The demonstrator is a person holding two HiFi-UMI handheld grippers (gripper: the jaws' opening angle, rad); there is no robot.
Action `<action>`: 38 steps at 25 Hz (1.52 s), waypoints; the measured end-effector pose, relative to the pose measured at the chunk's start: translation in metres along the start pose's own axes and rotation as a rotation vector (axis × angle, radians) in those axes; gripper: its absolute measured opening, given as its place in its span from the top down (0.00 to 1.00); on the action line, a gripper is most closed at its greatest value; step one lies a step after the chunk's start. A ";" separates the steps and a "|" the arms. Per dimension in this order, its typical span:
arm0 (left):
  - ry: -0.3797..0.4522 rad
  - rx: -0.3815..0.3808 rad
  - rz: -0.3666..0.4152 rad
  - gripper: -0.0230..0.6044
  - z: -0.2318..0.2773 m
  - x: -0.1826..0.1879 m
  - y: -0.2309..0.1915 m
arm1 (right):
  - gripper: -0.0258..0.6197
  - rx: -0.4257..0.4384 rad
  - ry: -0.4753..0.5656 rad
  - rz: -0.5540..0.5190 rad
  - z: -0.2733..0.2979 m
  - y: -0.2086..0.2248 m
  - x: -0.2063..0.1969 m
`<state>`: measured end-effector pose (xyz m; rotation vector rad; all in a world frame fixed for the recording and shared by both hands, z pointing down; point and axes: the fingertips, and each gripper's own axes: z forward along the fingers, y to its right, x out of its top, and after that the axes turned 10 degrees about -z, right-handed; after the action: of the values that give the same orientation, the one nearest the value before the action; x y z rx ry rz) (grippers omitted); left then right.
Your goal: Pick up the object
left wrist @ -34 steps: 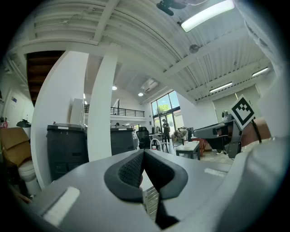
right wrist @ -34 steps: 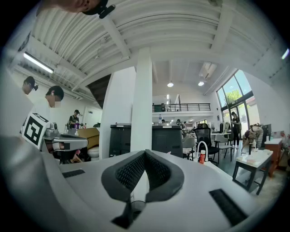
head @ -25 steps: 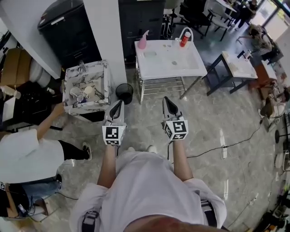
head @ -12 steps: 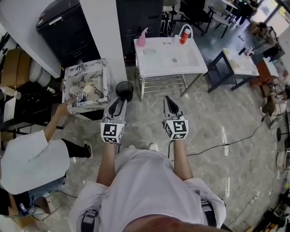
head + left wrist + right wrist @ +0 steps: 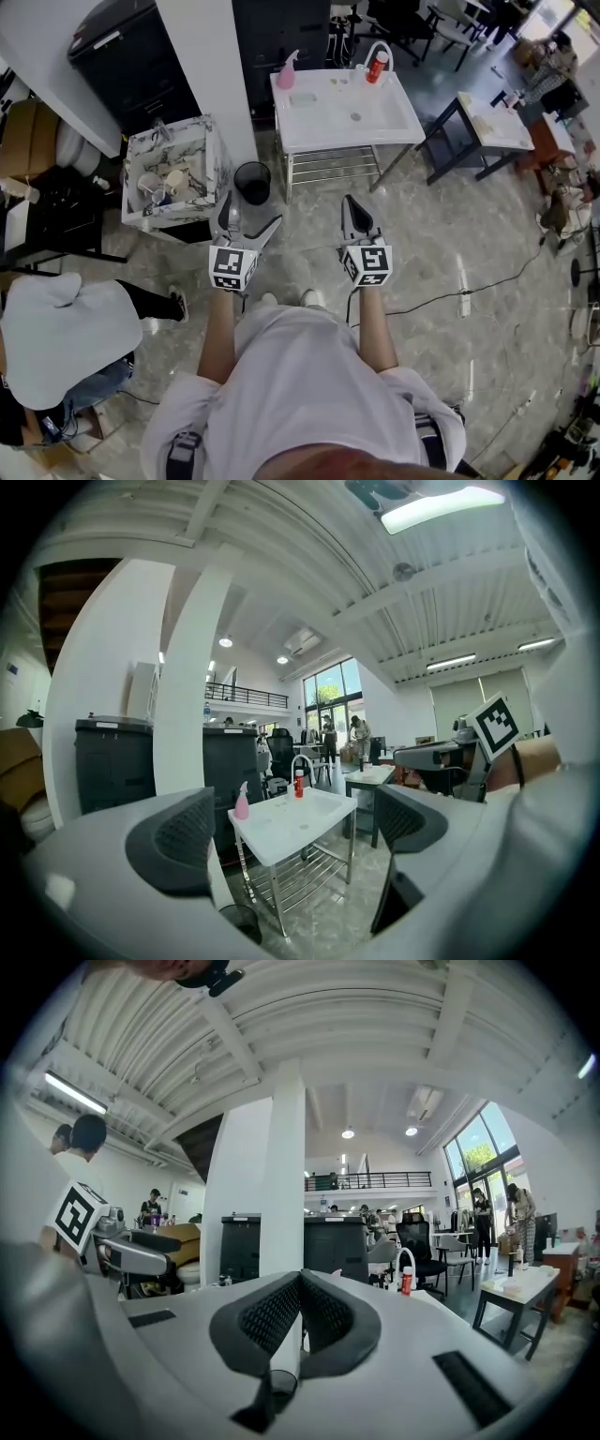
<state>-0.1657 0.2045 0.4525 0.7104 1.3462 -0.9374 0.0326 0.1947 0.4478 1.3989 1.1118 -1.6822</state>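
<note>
A white table [image 5: 347, 131] stands ahead of me, across a stretch of floor. On its far edge are a pink spray bottle [image 5: 289, 70] and a red can [image 5: 378, 66]. My left gripper [image 5: 251, 214] is held in the air over the floor, its jaws opening with nothing between them. The left gripper view looks between the spread pads [image 5: 187, 832] at the table [image 5: 300, 822], the pink bottle [image 5: 242, 802] and the can [image 5: 299, 785]. My right gripper [image 5: 351, 204] hangs beside it, shut and empty; its pads [image 5: 281, 1312] meet.
A marble basin [image 5: 173, 173] with cups stands left of a white pillar [image 5: 202, 56]. A black bin [image 5: 251, 181] sits by the table's left leg. A person [image 5: 56, 328] crouches at the left. A dark side table [image 5: 487, 131] and a floor cable [image 5: 469, 300] are at the right.
The left gripper's jaws have spread from shut to wide. The person at the left has drawn the arm back from the basin. The right gripper has barely moved.
</note>
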 end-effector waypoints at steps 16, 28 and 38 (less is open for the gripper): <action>-0.001 0.016 0.024 0.02 0.026 0.008 0.057 | 0.96 0.011 0.011 0.013 -0.043 0.062 -0.024; -0.021 0.000 0.037 0.02 0.106 0.010 0.046 | 0.96 0.019 -0.022 0.015 0.000 0.099 -0.053; 0.001 -0.017 0.020 0.02 0.234 0.031 -0.037 | 0.96 0.014 -0.071 0.014 0.111 0.142 -0.067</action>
<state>-0.0863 -0.0208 0.4529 0.7103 1.3440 -0.9092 0.1273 0.0343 0.4933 1.3419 1.0511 -1.7191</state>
